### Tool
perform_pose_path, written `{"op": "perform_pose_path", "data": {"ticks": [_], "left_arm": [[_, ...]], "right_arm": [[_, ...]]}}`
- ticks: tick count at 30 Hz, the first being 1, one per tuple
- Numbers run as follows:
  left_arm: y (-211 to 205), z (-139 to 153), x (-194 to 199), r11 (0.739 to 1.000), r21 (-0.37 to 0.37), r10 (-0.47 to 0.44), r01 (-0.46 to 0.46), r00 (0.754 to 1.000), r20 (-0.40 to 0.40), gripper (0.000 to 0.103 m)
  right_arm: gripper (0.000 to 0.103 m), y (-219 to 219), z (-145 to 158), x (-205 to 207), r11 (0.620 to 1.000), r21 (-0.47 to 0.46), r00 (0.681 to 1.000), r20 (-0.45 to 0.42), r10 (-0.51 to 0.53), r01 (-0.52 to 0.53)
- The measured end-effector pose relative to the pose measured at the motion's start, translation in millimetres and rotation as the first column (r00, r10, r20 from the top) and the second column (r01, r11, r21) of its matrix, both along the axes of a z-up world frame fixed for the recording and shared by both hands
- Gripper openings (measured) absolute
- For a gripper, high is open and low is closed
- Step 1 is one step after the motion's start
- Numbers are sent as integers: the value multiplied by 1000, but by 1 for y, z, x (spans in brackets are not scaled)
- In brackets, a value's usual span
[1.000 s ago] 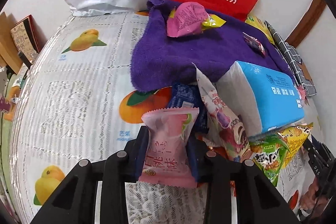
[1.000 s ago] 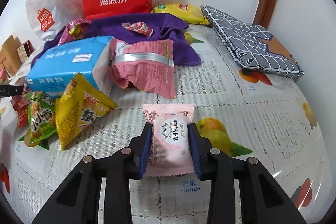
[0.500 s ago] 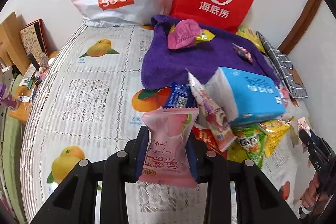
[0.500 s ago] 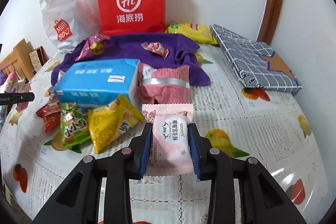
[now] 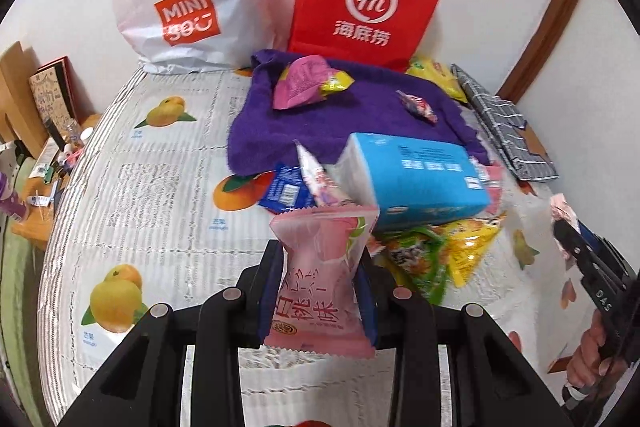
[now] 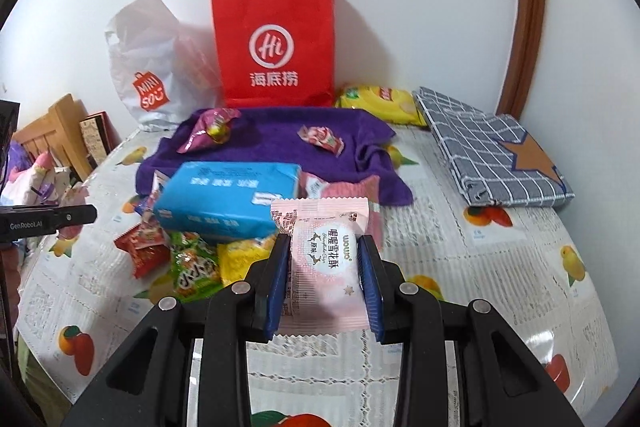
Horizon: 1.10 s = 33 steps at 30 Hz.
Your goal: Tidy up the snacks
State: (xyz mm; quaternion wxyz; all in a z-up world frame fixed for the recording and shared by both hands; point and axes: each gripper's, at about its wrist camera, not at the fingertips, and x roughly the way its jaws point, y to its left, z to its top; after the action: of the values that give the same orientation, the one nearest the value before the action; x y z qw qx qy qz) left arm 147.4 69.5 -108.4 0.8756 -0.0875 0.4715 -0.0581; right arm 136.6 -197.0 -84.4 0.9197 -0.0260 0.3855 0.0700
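Note:
My left gripper point(image 5: 318, 269) is shut on a pink peach-flavour snack packet point(image 5: 320, 279), held above the fruit-print tablecloth point(image 5: 152, 187). In the right wrist view my right gripper point(image 6: 324, 267) is shut on a pale pink snowflake-pastry packet point(image 6: 326, 263), also lifted off the table. A heap of snacks lies around a blue tissue pack point(image 6: 228, 199): a green packet point(image 6: 194, 269), a yellow packet point(image 6: 240, 255) and a red packet point(image 6: 146, 247). Two wrapped snacks, a magenta one point(image 6: 210, 129) and a red-white one point(image 6: 322, 139), rest on a purple towel point(image 6: 272, 147).
A red paper bag point(image 6: 276, 47) and a white plastic bag point(image 6: 148, 67) stand against the back wall. A yellow crisp bag point(image 6: 380, 103) and a folded checked cloth point(image 6: 492, 151) lie at the back right. Wooden furniture and clutter point(image 5: 36, 123) sit beyond the table's left edge.
Both grippers have risen and drawn back from the table with their packets still gripped, so the bags and wall fill more of each view. The snack heap has not moved.

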Motion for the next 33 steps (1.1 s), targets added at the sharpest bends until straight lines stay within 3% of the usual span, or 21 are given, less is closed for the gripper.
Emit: {"op": "perform_pose_path", "data": {"ticks": [13,24,33], "left_arm": [[-26,30,13,998,21,-53,51,996,65,33],[-46,51,58,997,27,-70,67,990,124,33],[-44,47,107,999,12,-45,44,990,136,33]], "right_arm": [[34,15,26,29,999,15,998,36,44,-45],[34,32,46,81,995,29,993,83,88,-90],[34,38,43,126,996,24,992,92,82,-84]]}}
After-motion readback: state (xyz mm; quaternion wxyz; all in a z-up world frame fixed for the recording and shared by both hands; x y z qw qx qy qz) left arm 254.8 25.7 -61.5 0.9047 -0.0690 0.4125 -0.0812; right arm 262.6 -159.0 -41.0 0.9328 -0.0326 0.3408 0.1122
